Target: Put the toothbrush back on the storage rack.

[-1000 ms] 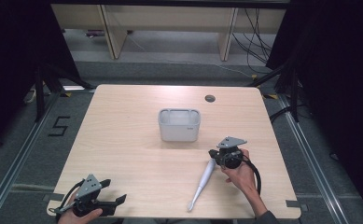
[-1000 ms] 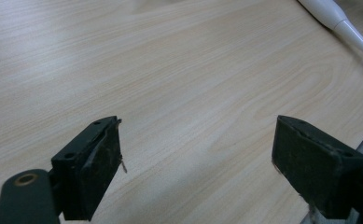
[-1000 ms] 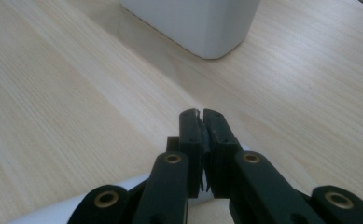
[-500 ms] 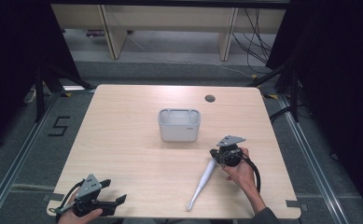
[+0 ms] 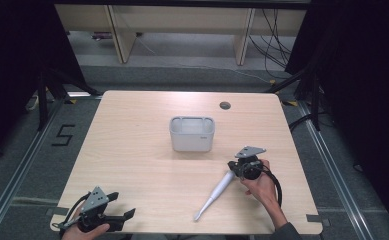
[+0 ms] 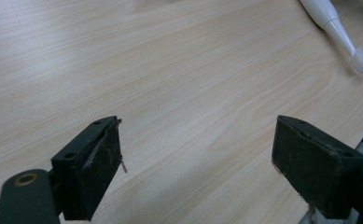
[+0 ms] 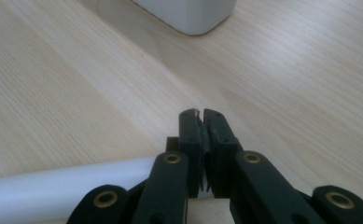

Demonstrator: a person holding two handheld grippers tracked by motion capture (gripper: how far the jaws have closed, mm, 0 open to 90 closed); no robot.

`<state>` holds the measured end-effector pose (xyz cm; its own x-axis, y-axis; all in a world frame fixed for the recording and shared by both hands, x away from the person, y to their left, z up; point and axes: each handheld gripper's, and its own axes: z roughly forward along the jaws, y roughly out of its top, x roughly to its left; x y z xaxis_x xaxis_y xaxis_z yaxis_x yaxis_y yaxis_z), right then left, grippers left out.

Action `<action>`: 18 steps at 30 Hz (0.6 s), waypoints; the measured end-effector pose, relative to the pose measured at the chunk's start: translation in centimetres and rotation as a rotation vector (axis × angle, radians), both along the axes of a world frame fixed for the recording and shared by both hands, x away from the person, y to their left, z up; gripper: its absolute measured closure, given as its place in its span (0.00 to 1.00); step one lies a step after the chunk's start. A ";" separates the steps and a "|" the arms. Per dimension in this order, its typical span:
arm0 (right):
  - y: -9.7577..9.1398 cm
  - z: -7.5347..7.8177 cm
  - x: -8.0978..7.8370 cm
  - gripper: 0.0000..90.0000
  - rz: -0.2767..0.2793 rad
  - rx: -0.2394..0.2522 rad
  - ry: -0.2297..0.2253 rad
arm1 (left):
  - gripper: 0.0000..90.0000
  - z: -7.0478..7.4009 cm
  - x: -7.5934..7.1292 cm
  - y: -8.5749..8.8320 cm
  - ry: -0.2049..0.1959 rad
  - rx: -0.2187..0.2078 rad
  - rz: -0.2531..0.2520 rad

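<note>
A white electric toothbrush lies flat on the wooden table, its brush head toward the front edge. My right gripper rests at the handle's far end with its jaws pressed together and nothing between the pads. In the right gripper view, those jaws meet tip to tip, and the toothbrush handle passes beside them at lower left. My left gripper sits at the table's front left corner. Its jaws are wide open over bare wood. The toothbrush head is at the top right of the left gripper view.
A grey-white rectangular container stands open-topped at the table's middle, and its lower corner shows ahead of the right gripper. A round cable hole is near the far edge. Shelving and cables stand beyond the table.
</note>
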<state>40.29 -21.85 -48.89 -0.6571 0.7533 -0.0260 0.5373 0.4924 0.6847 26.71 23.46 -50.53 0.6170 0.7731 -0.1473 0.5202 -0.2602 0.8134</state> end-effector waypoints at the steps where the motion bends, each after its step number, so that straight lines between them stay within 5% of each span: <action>1: -0.1 0.0 -0.1 0.96 -0.004 -0.004 -0.006 | 0.17 0.0 0.0 0.0 0.000 -0.003 0.001; 8: -0.5 0.2 -0.6 0.96 -0.015 -0.007 0.023 | 0.17 0.0 0.0 0.0 0.000 -0.001 0.001; 11: -0.6 -0.1 -0.7 0.96 -0.001 -0.011 -0.011 | 0.17 0.0 0.0 0.0 0.000 0.001 -0.001; 13: -0.7 0.1 -0.9 0.96 -0.001 -0.021 0.027 | 0.17 0.0 0.0 0.0 0.001 0.004 -0.001; 16: -0.7 -0.2 -1.0 0.96 0.005 -0.028 0.004 | 0.17 0.0 0.0 0.0 -0.003 -0.003 -0.008; 18: -0.7 0.1 -1.2 0.96 0.007 -0.030 0.037 | 0.17 0.0 0.0 0.0 -0.002 -0.002 -0.006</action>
